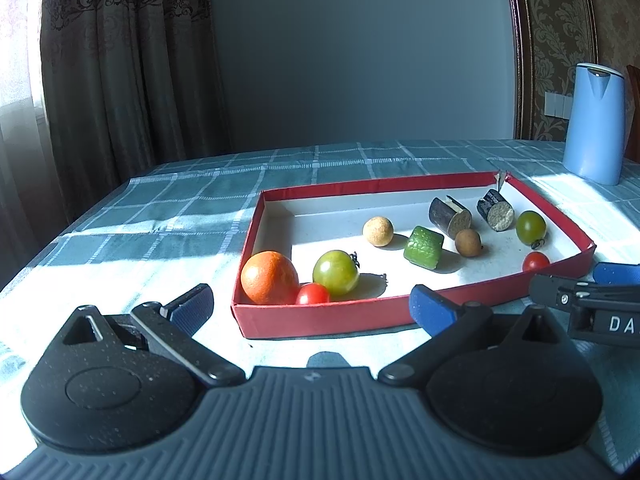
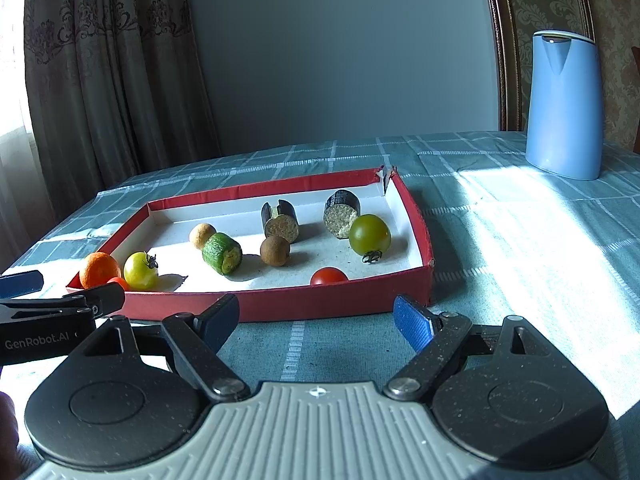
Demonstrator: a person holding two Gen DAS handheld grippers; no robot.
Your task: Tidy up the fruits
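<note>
All the fruit is sitting inside the red box [image 2: 256,306]; both grippers are hovering empty.

Low in each frame, the left gripper [image 1: 312,306] and right gripper [image 2: 316,314] are holding their fingers spread before the box; beyond, orange [image 1: 269,283], tomatoes [image 1: 335,272] and cut pieces [image 1: 424,247] are lying scattered, fitting either sorted or yet-to-sort.

A teal checked cloth [image 2: 500,240] covers the tabletop [image 1: 120,240]. On it, just ahead of both tongs, sits a shallow red box [image 2: 280,304]; a blue jug [image 2: 564,108] stands farther off, right.
</note>
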